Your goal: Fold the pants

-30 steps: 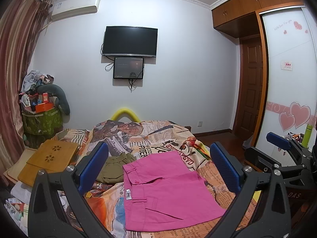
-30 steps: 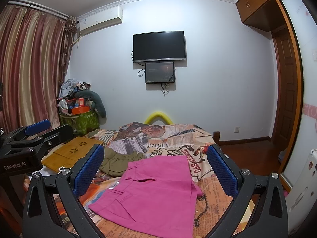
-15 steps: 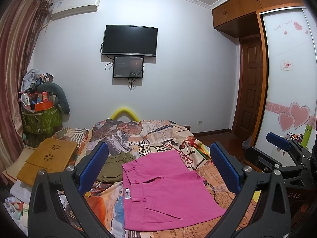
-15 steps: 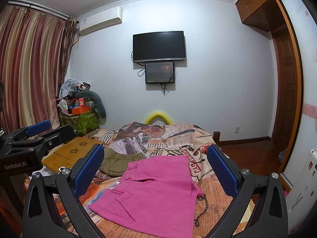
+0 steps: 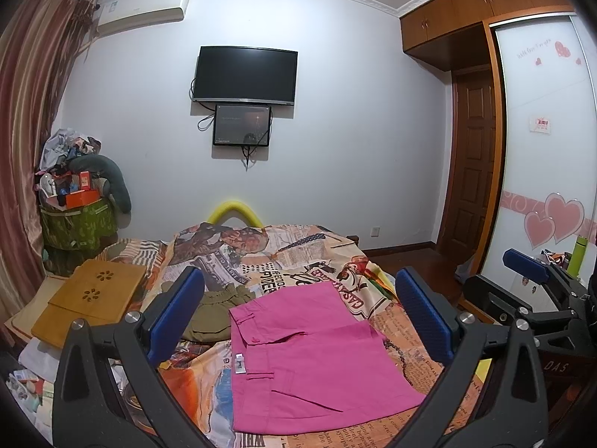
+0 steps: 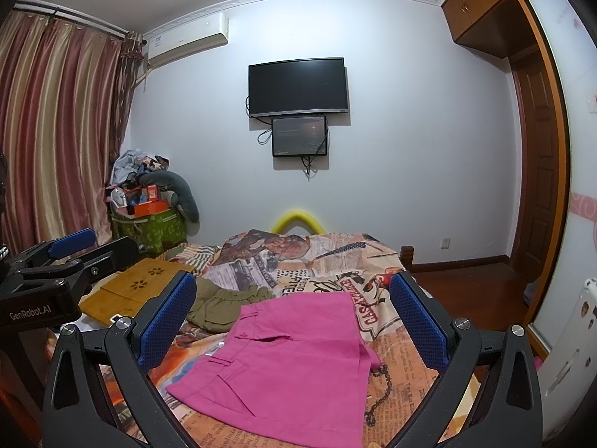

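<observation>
While the pink pants lie flat on the bed, the left gripper and right gripper hover above with jaws spread, gripping nothing; olive shorts sit at ten o'clock.

I'm seeing the pink pants lying folded flat on the bedspread, waistband facing left, white tag showing.
</observation>
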